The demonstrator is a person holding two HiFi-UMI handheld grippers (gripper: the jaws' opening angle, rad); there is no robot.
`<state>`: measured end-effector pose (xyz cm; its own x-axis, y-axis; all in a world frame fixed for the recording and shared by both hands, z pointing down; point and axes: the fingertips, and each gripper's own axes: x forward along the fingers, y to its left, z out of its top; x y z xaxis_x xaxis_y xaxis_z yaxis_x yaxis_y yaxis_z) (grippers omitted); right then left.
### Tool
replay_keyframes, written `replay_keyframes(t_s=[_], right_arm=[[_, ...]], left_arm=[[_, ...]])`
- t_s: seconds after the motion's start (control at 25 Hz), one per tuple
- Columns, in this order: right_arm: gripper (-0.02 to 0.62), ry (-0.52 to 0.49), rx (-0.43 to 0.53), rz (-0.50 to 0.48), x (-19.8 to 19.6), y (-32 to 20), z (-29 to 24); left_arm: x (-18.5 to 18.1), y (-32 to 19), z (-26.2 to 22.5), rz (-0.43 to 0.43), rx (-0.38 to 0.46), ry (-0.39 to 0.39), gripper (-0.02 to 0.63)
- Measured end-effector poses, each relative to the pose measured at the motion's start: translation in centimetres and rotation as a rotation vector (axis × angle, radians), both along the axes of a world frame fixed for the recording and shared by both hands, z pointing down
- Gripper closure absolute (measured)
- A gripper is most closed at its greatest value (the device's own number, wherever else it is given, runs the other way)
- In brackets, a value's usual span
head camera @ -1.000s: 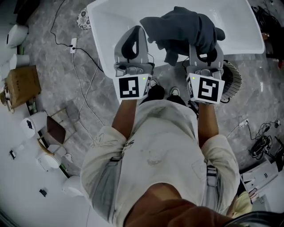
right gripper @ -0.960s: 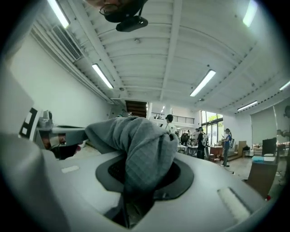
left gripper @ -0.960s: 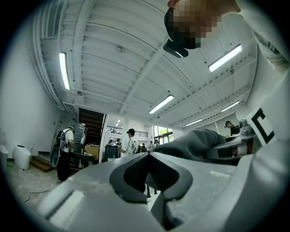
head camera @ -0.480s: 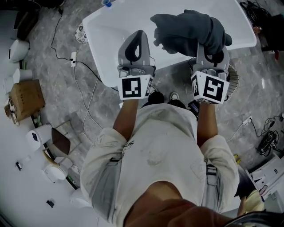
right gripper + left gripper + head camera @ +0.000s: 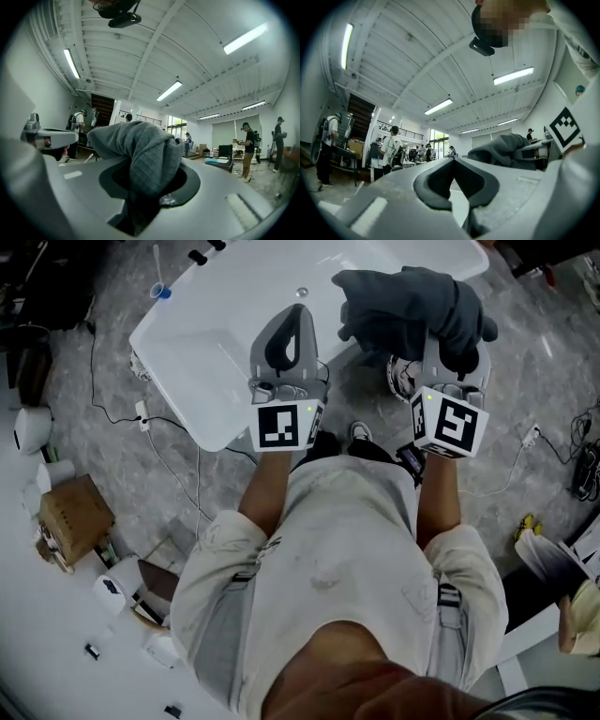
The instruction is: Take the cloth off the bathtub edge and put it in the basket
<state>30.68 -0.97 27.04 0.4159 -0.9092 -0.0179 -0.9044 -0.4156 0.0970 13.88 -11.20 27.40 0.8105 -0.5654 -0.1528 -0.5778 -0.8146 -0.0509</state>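
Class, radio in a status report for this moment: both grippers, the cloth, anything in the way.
Left gripper shut, empty. Right gripper shut on cloth, bunched, held off the bathtub. Nothing seen in the way.

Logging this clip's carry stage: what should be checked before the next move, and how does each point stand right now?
1. Grip of the right gripper on the cloth: ok, the cloth is bunched between its jaws.
2. The cloth off the bathtub: ok, it rides on the gripper and does not lie on the rim.
3. The left gripper free: ok, jaws together, nothing between them.
4. The basket in sight: cannot tell, none is plainly visible.
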Motion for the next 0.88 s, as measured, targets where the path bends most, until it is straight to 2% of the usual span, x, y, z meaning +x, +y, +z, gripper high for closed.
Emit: replay_keyframes(t_s=[0.28, 0.52, 0.68, 0.88], right_arm=[[0.477, 0.011, -0.026, 0.187, 7.0, 8.8, 0.6], [0.476, -0.007, -0.067, 0.297, 11.5, 14.4, 2.4], [0.476, -0.029, -0.095, 0.347, 13.4, 17.4, 4.1], [0.476, -0.076, -0.124, 0.386, 14.5, 19.6, 6.4]], left_arm=[[9.4, 5.9, 0.9, 0.190, -0.021, 0.011, 0.606], [16.2, 10.4, 2.2, 0.320, -0.042, 0.009, 0.606], [19.2, 13.2, 2.7, 0.386, -0.051, 0.003, 0.606], [21.0, 15.4, 3.6, 0.431, -0.064, -0.016, 0.606]])
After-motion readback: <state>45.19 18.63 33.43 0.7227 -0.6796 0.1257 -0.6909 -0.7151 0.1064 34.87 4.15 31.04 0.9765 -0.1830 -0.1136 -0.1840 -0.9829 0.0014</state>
